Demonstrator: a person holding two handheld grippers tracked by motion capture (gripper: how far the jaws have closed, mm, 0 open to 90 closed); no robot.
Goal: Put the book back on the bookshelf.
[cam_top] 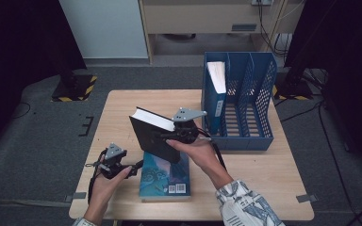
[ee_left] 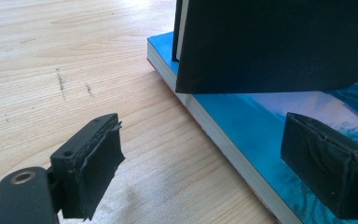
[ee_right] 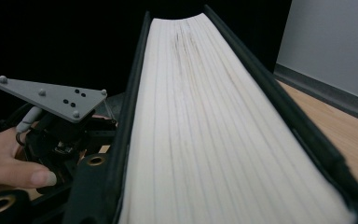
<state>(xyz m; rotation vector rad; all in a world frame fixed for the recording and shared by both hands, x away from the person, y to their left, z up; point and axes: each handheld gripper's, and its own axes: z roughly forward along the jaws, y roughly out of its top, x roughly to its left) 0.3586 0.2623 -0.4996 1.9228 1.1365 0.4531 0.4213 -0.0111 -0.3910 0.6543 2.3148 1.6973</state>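
Note:
A black hardcover book (cam_top: 150, 137) hangs tilted above the table with its white page edge (ee_right: 200, 121) up, and my right gripper (cam_top: 166, 136) is shut on it, one jaw on each cover. Its lower corner (ee_left: 270, 42) hovers just over a blue paperback (cam_top: 165, 176) that lies flat near the front edge. My left gripper (cam_top: 133, 170) stands open low over the wood at the paperback's left edge (ee_left: 223, 135), one pad over the cover, nothing between its fingers. The left gripper's grey plate (ee_right: 51, 98) shows beside the black book.
A blue three-slot file rack (cam_top: 259, 101) stands at the table's back right, with a blue-spined book (cam_top: 215, 89) upright in its left slot. The light wooden table (ee_left: 51, 70) has bare room to the left and back. Dark stands and cables surround the table.

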